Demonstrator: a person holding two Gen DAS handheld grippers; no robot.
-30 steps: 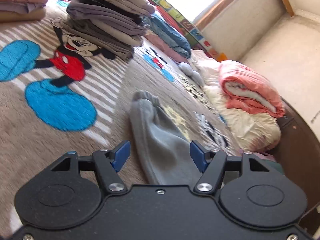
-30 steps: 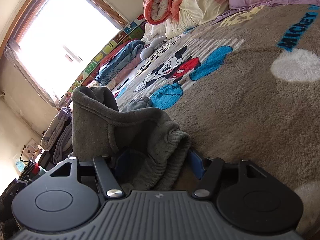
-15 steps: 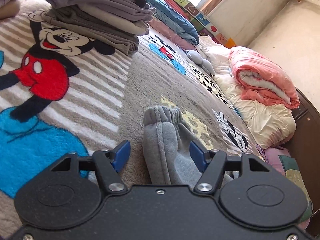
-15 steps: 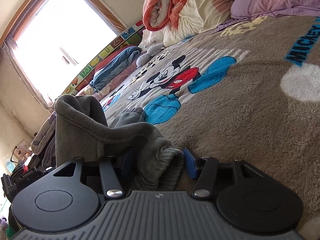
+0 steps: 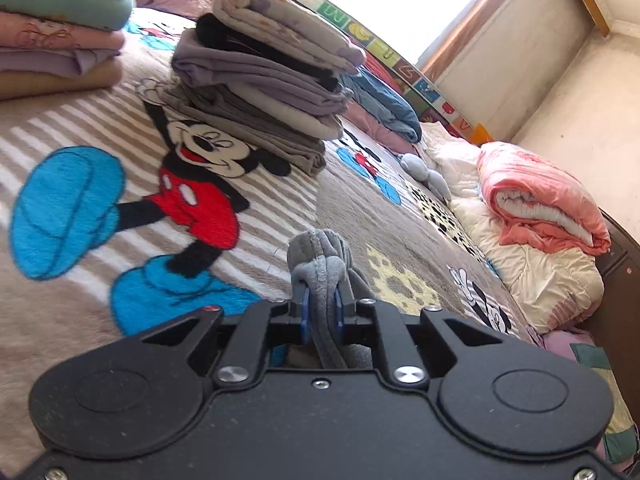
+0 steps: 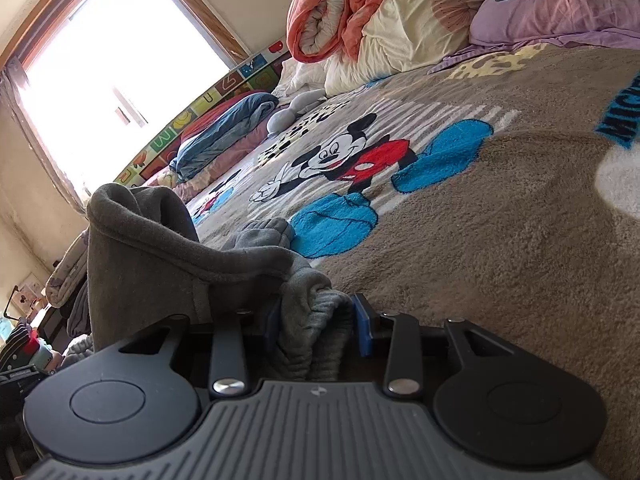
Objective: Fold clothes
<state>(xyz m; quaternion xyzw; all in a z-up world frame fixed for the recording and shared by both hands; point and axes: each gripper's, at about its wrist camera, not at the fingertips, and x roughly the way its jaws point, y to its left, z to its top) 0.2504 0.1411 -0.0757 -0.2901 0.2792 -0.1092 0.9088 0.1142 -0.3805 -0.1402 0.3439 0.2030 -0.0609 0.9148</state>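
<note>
A grey fleece garment lies on the Mickey Mouse blanket point(image 5: 100, 264) of the bed. In the left wrist view my left gripper point(image 5: 320, 312) is shut on a bunched cuff end of the grey garment point(image 5: 318, 256), the blue pads pressed close on the cloth. In the right wrist view my right gripper point(image 6: 316, 320) has narrowed around the ribbed edge of the same garment point(image 6: 168, 256), with a little gap left by the right pad. A fold of the garment stands up at the left, and its far cuff point(image 6: 264, 232) rests on the blanket point(image 6: 500, 240).
Two stacks of folded clothes stand on the blanket, one grey and lilac point(image 5: 264, 80), one at the far left point(image 5: 56, 32). A rolled pink quilt point(image 5: 540, 200) and cream duvet lie at the bed head. Blue bedding point(image 6: 228, 128) lies under the window.
My left gripper has shut on the garment's cuff end and lifted it. My right gripper's jaws have closed in on the ribbed edge.
</note>
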